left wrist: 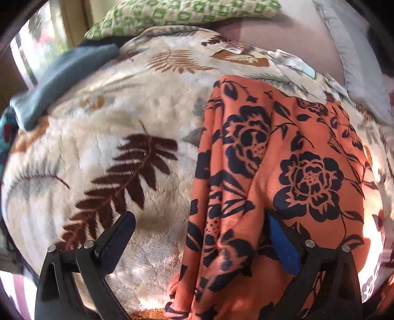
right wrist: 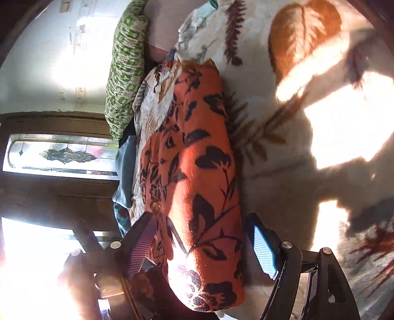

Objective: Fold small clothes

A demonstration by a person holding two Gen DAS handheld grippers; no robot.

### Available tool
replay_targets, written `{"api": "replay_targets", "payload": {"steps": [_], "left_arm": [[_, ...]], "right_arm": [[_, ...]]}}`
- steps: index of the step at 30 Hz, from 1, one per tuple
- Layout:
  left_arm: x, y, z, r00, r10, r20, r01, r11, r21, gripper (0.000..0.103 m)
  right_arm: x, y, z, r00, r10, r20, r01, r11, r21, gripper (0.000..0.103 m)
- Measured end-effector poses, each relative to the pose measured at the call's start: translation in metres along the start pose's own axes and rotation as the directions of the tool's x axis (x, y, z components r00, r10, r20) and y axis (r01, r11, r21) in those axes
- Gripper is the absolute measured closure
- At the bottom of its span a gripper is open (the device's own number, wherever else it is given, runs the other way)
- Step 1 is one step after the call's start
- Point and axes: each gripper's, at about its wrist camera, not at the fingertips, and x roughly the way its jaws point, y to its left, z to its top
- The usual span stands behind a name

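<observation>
The left claw (left wrist: 200, 236) stands wide, its near finger over the bare blanket and its blue-padded finger (left wrist: 283, 243) resting at or just above the orange floral garment (left wrist: 270, 160); nothing is pinched. The right claw (right wrist: 203, 243) is also spread, one ribbed pad (right wrist: 144, 246) at one long side of the same garment and the other pad clear of the opposite side, so the cloth lies between the fingers but is not gripped.

The garment lies as a long, already doubled band on the leaf-print fleece blanket (left wrist: 98, 160) that covers the bed, away from the green patterned pillow (left wrist: 172, 12) at the bed's head end. A folded blue-grey cloth (left wrist: 61, 78) sits near the bed's far side edge, by the window.

The step in hand looks like taking hold of the band's near end for the next fold. To do it well, each claw should close on all the layers at once, near the two corners of that end, without catching the blanket's pile underneath. Lifting both corners together and carrying them level toward the far end should keep the edges aligned. Strong sun patches wash out part of the cloth, so its near corner is hard to judge.
</observation>
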Motion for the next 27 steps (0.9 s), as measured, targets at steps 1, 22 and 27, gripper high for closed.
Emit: {"api": "replay_targets", "payload": {"steps": [1, 22, 27], "left_arm": [[-0.001, 0.002, 0.001, 1.000, -0.007, -0.002, 0.007, 1.000, -0.003, 0.000], [-0.050, 0.069, -0.009, 0.934, -0.358, 0.019, 0.349, 0.897, -0.271, 0.001], [-0.021, 0.048, -0.022, 0.900, -0.424, -0.105, 0.381, 0.880, -0.285, 0.001]], "right_arm": [[0.013, 0.000, -0.005, 0.999, 0.025, -0.046, -0.025, 1.000, -0.002, 0.028], [-0.036, 0.113, -0.014, 0.975, -0.069, 0.209, 0.138, 0.932, -0.334, 0.035], [0.030, 0.101, -0.005, 0.997, -0.065, 0.034, 0.073, 0.951, -0.301, 0.034]]}}
